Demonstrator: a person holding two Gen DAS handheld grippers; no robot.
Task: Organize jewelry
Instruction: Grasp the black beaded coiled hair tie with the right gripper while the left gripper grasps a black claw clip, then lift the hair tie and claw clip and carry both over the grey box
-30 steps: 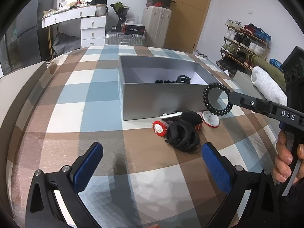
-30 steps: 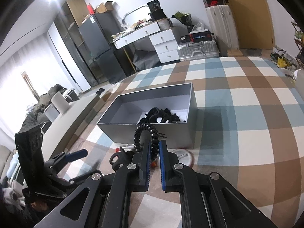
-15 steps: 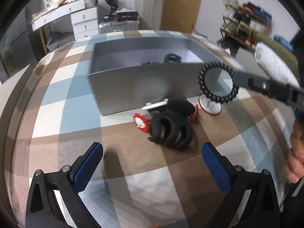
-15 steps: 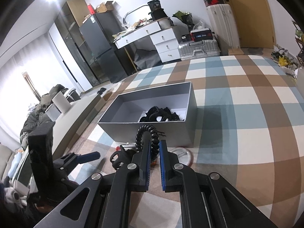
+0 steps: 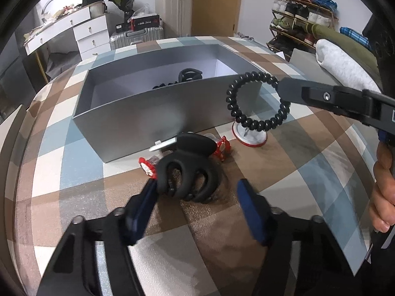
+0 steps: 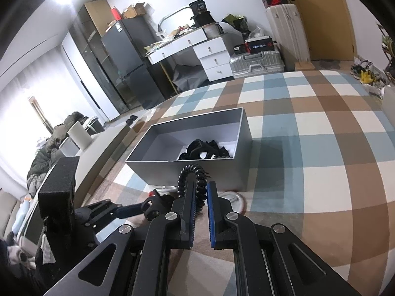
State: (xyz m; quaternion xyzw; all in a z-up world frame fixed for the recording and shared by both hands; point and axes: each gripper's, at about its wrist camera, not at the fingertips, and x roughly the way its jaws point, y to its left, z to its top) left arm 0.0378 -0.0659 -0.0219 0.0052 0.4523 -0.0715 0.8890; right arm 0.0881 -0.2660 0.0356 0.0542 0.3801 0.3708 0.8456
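A grey open box (image 5: pixel 158 113) stands on the checked cloth with black hair pieces (image 6: pixel 205 149) inside. My right gripper (image 6: pixel 201 192) is shut on a black spiral hair tie (image 5: pixel 256 100) and holds it in the air just in front of the box's near right corner. A large black claw clip (image 5: pixel 190 172) lies on the cloth in front of the box, with red hair clips (image 5: pixel 148 166) and a silver clip (image 5: pixel 163 145) beside it. My left gripper (image 5: pixel 197 190) is open, its blue pads on either side of the claw clip, the left pad touching it.
A small round mirror with a red rim (image 5: pixel 249 135) lies by the box's right corner. The checked cloth (image 6: pixel 308 153) extends to the right of the box. A white desk, suitcases and a shoe rack stand beyond the table.
My left gripper moved forward to the black claw clip and its fingers narrowed around it. My right gripper with the spiral tie stayed almost still near the box.
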